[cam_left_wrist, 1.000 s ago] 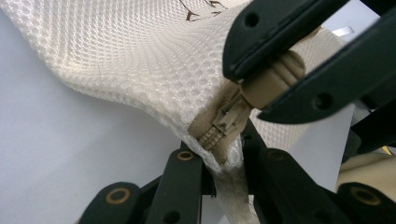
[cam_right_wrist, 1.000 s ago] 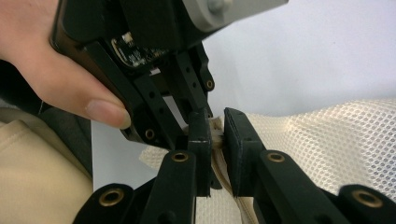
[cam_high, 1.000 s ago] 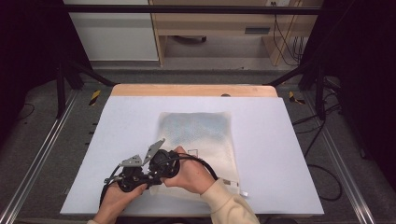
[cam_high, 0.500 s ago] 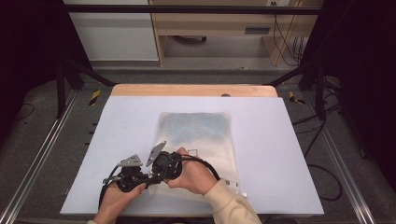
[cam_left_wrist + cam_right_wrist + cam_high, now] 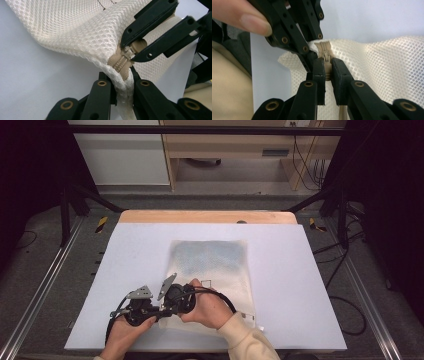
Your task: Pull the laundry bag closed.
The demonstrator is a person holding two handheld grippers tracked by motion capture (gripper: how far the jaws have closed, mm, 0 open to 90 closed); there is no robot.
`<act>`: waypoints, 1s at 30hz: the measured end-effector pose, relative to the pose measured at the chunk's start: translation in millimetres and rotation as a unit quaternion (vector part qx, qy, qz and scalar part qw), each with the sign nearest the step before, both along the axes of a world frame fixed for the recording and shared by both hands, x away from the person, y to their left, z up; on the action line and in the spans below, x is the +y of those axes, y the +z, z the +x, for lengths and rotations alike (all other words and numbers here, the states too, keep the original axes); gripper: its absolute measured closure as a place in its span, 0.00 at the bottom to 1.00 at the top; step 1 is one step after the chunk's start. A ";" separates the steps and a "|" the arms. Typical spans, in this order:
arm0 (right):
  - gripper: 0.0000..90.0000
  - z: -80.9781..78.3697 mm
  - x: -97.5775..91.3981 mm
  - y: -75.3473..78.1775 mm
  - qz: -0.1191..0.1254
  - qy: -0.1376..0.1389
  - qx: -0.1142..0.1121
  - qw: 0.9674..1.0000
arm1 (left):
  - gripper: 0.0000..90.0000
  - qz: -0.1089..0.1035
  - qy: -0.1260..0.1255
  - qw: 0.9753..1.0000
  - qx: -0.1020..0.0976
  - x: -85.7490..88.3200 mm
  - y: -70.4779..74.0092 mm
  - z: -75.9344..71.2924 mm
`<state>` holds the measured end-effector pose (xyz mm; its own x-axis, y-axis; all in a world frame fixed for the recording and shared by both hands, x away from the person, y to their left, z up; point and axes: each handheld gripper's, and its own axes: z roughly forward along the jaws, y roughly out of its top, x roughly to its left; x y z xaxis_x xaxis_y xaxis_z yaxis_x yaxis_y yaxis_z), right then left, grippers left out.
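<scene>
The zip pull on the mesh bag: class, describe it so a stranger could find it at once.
On the white table lies a cream mesh bag. At its near-left corner the two grippers meet. There the tan zip pull sits pinched by the right gripper, the one smooth piece against netting.

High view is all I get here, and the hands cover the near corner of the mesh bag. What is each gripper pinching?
Observer: The left gripper is shut on the mesh bag at its corner seam, just below the zipper's end.
Operator: And the right one?
Observer: The right gripper is shut on the zipper pull.
Operator: Is the bag flat there?
Observer: No, that corner is lifted off the table.
</scene>
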<state>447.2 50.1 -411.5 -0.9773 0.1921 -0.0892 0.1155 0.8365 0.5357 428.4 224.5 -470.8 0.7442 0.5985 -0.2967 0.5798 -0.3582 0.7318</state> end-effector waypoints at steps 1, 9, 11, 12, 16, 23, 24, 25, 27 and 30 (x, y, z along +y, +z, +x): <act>0.91 -0.1 -0.2 -0.1 -0.001 0.000 0.000 1.000 | 0.95 0.001 -0.002 1.000 0.000 0.5 0.3 0.1; 0.91 2.4 -8.3 -1.6 -0.016 -0.014 0.004 1.000 | 0.95 -0.013 0.003 1.000 0.000 3.8 2.0 0.6; 0.91 3.8 -11.0 -3.2 -0.020 -0.019 0.003 1.000 | 0.95 -0.011 0.003 1.000 0.000 4.1 1.9 0.7; 0.91 4.3 -12.6 -3.8 -0.019 -0.022 0.006 1.000 | 0.95 -0.011 0.002 1.000 0.000 3.9 2.0 0.7; 0.91 5.7 -17.0 -4.3 -0.020 -0.021 0.011 1.000 | 0.95 -0.008 0.001 1.000 -0.001 2.4 1.6 0.1; 0.91 5.2 -17.7 -5.6 -0.022 -0.021 0.013 0.999 | 0.95 -0.001 -0.001 1.000 -0.001 0.9 0.7 -0.6; 0.91 4.8 -17.6 -6.3 -0.019 -0.023 0.015 0.999 | 0.95 -0.001 -0.001 1.000 -0.001 0.8 0.5 -0.6; 0.91 4.7 -18.0 -6.5 -0.019 -0.022 0.014 0.999 | 0.95 -0.002 0.000 1.000 -0.002 0.7 0.3 -0.7; 0.91 4.7 -18.6 -6.9 -0.018 -0.022 0.013 1.000 | 0.95 -0.001 -0.001 1.000 -0.002 0.2 -0.1 -0.6; 0.91 4.6 -19.7 -7.5 -0.018 -0.020 0.014 1.000 | 0.95 -0.002 -0.001 1.000 -0.002 -0.5 -0.1 -1.5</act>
<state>451.7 30.3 -419.0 -0.9711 0.2285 -0.0690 0.1641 0.8492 0.5019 426.9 224.0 -470.9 0.7468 0.5957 -0.2958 0.5759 -0.3568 0.7355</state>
